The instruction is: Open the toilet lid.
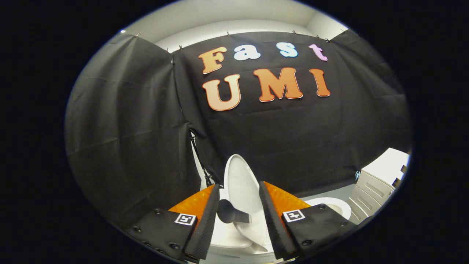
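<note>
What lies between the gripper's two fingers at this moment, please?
In the gripper view, the raised white toilet lid stands between the open gripper's fingers, with a dark stub in front of it.

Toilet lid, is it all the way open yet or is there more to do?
Mostly done: the toilet lid stands raised, up off the seat, leaning toward the black cloth wall. In hand: the gripper has its fingers apart on either side of the lid, not pressing it. Left: maybe just resting the lid back and pulling away. A white cabinet stands beside the toilet.
</note>
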`<state>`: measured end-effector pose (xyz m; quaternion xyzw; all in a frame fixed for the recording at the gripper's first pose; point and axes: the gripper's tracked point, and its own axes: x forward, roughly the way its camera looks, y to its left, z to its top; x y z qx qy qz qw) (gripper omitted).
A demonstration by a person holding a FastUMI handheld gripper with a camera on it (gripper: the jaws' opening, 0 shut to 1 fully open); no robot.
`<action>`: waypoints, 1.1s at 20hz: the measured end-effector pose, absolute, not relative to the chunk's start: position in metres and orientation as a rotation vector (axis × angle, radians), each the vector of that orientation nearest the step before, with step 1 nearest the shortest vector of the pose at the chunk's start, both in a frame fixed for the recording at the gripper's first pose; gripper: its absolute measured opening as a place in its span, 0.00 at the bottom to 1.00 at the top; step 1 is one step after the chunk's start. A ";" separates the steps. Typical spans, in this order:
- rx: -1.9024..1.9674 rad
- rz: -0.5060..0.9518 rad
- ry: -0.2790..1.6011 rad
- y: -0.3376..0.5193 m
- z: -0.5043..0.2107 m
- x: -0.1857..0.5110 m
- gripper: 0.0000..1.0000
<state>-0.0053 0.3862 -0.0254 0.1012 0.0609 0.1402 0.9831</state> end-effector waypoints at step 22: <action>0.213 0.140 -0.114 0.181 0.073 0.016 0.98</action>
